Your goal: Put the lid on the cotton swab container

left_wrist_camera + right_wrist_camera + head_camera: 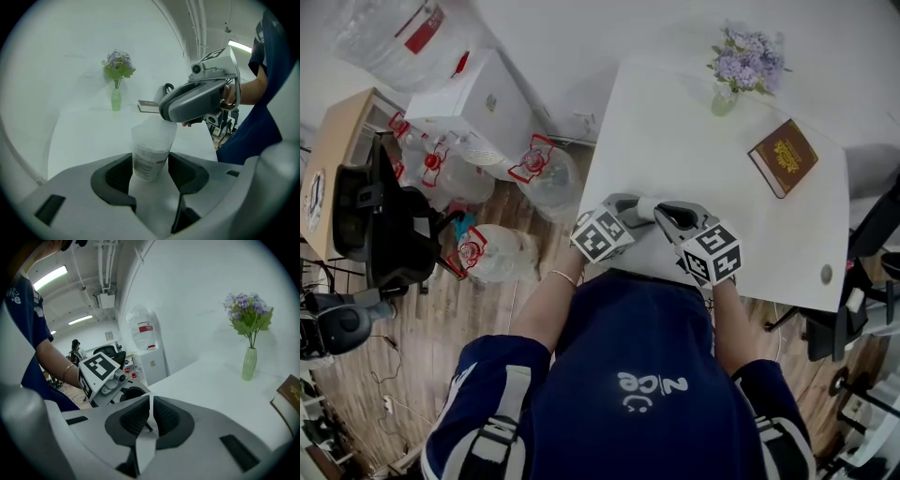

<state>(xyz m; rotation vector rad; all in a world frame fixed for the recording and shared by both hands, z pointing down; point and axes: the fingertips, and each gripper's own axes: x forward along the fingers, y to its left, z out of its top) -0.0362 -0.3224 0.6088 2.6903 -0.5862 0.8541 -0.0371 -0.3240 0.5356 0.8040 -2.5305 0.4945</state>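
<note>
A translucent cotton swab container (149, 161) with a printed label stands upright on the white table (722, 187). My left gripper (150, 172) is shut on its lower body. The paler cap-like lid (154, 131) sits at the container's top, and my right gripper (165, 112) reaches over it from the right, its tip at the lid's upper edge. In the right gripper view the right gripper (150, 416) has its jaws nearly together on a thin white sliver, the lid's rim. In the head view both grippers meet at the table's near edge around the container (647, 208).
A brown book (783, 157) and a green vase of purple flowers (748, 61) stand farther back on the table. Left of the table, on the floor, are several large water bottles (492, 253), a white cabinet (469, 103) and a black chair (389, 225).
</note>
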